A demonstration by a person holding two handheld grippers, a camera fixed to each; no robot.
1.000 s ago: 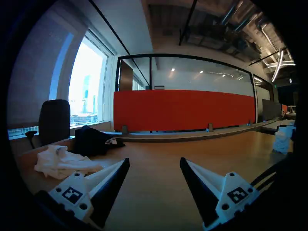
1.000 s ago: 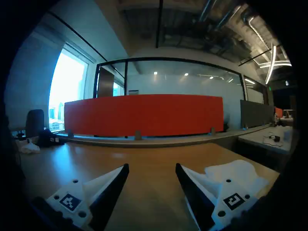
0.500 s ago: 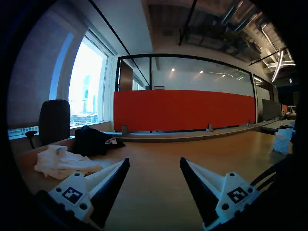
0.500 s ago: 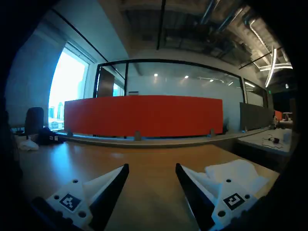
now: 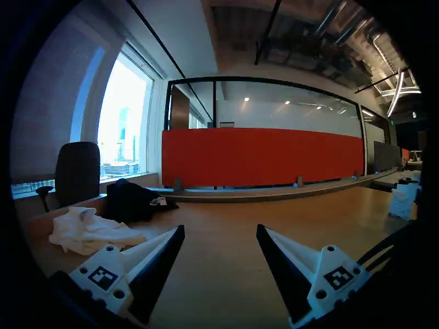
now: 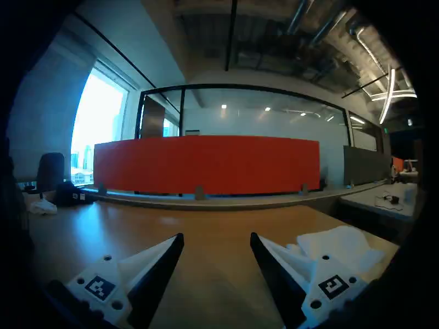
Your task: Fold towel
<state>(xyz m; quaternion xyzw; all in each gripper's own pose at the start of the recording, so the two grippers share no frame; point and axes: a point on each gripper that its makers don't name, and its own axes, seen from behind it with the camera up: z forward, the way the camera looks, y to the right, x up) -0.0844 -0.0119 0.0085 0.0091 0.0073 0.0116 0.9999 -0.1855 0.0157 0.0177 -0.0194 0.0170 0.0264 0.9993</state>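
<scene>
My left gripper (image 5: 220, 227) has its two fingers spread wide with nothing between them, low over the bare wooden table (image 5: 219, 285). Just past my left finger, toward the near left edge of the table, a crumpled towel (image 5: 88, 231) lies in a loose white heap, apart from the fingertip. Behind it sits a dark bundle (image 5: 131, 200), and farther left a dark chair (image 5: 77, 172) stands in front of the bright window (image 5: 123, 131). My right gripper (image 6: 216, 236) is parted just as wide and holds nothing, also low over the table. Right beyond my right finger, a white towel (image 6: 340, 245) lies rumpled near the table's right edge. The finger hides part of it, and I cannot tell whether they touch. In the right gripper view the crumpled towel (image 6: 41, 206) shows small at the far left, well apart from the white towel, with open tabletop between the two. Along the far edge of the table runs a long red divider (image 5: 263, 156), with a glass wall above it.
</scene>
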